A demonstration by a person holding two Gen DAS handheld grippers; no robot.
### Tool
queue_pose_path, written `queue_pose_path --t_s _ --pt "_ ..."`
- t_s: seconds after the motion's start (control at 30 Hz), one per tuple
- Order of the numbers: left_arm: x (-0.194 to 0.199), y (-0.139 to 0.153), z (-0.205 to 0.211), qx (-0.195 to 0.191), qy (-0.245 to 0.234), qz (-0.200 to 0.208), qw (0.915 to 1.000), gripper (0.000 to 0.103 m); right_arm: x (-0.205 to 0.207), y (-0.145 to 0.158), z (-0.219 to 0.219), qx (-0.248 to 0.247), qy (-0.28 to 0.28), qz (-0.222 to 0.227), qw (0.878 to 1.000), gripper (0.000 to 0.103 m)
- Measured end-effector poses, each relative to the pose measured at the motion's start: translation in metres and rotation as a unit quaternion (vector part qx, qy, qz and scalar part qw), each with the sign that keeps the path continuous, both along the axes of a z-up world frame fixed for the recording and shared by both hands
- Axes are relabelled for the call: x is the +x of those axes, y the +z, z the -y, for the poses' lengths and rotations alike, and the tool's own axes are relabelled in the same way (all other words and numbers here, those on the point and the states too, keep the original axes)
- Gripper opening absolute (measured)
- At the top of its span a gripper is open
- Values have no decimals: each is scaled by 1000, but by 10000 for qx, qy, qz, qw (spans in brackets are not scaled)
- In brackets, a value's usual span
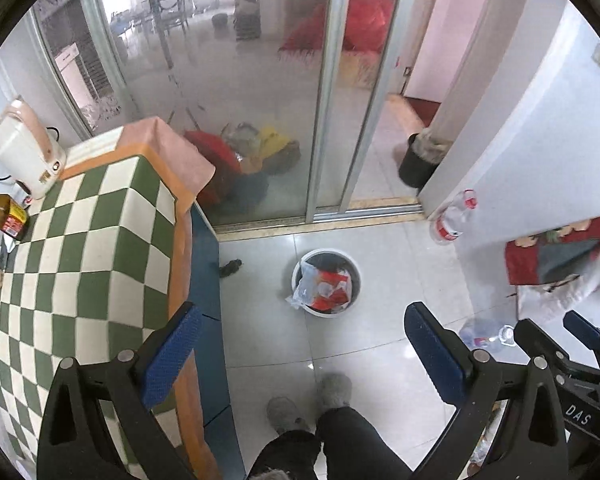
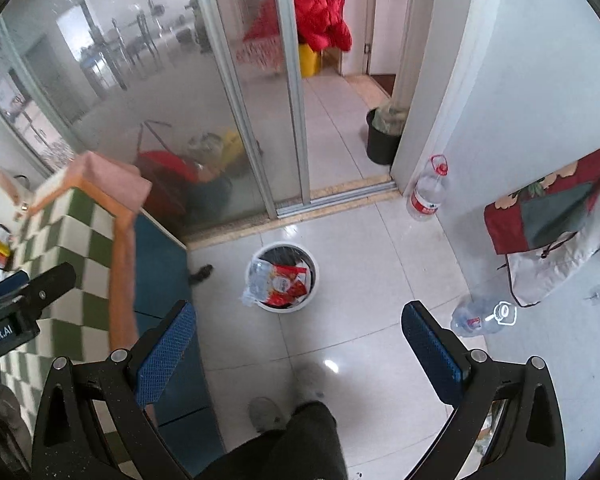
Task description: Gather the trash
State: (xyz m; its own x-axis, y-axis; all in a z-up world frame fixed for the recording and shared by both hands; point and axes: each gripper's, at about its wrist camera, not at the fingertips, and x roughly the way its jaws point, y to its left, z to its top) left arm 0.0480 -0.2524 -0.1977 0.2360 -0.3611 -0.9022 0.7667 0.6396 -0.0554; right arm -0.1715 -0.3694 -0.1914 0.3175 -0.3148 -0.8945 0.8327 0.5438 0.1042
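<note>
A white round trash bin (image 1: 356, 276) (image 2: 314, 280) stands on the tiled floor. It holds a clear plastic bag (image 1: 310, 286) (image 2: 258, 280) and red wrappers (image 1: 334, 290) (image 2: 290, 286). An empty clear bottle (image 1: 486, 336) (image 2: 480, 316) lies on the floor to the right. A small dark scrap (image 1: 230, 267) (image 2: 201, 273) lies by the cabinet. My left gripper (image 1: 300, 354) is open and empty, high above the floor. My right gripper (image 2: 298, 350) is open and empty too, and shows at the right edge of the left wrist view (image 1: 580, 336).
A table with a green checked cloth (image 1: 80, 260) (image 2: 68, 240) stands at left, with a white appliance (image 1: 20, 152) and an oil bottle (image 1: 4, 210). A standing water bottle (image 1: 454, 216) (image 2: 428, 190) leans by the wall. Glass sliding doors and a black bin (image 1: 418, 160) (image 2: 382, 136) lie ahead.
</note>
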Motion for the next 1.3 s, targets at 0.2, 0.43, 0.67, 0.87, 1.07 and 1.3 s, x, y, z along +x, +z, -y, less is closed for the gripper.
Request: queue_pose_path --t_s 0.2,0.43,0.67,0.87,1.07,1.3 --pt "-17 48 -22 -329 2 -138 9994 103 -24 63 -20 60 248 395 9989 103" --pt "-30 91 -35 -657 -112 -583 9961 103 -37 107 -25 366 605 747 9947 103" --pt "-41 127 -48 -855 -107 -662 9941 103 -48 140 -22 444 732 997 9913 103" --pt "-46 143 -58 -892 -84 -724 9933 103 -52 160 -28 558 903 1043 9889 103" --pt "-49 148 -64 -981 -19 -765 9922 103 -50 169 -28 601 974 1064 9877 103" --pt "-49 145 -68 -1032 76 -842 9911 103 -43 170 -29 591 1113 1027 9867 103"
